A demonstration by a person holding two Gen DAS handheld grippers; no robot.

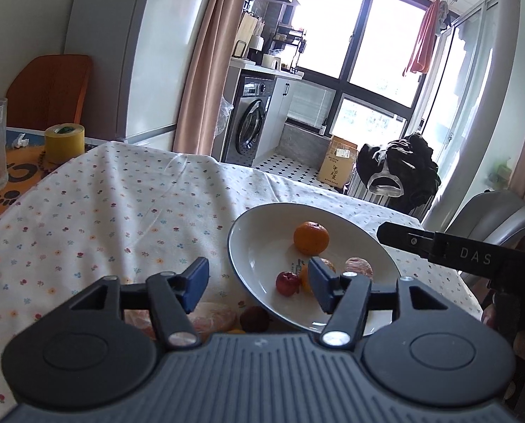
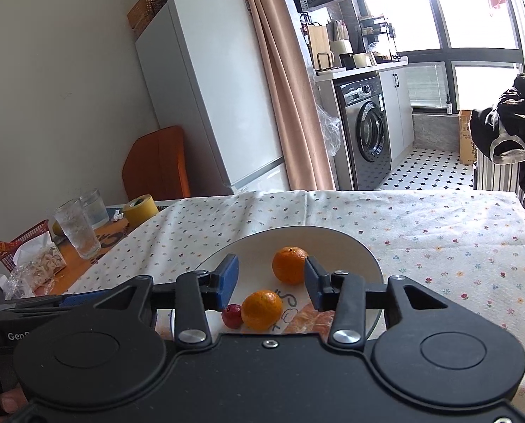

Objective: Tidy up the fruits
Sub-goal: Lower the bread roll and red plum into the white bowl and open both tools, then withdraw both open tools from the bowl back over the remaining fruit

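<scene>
While both your grippers are hanging open and empty, the dark red fruit point(image 1: 254, 318) off the plate point(image 1: 248, 264) is lying just below your left gripper point(image 1: 258, 287), nearer than the right gripper point(image 2: 271, 283).

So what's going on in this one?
A person is sorting fruit onto a white plate on a floral tablecloth, holding one tool in each hand. Both the left tool and right tool are open and hold nothing. The plate already has two whole oranges, a small red fruit and a peeled citrus piece. More peeled citrus and a dark red fruit lie on the cloth beside the plate, below the left tool.
</scene>
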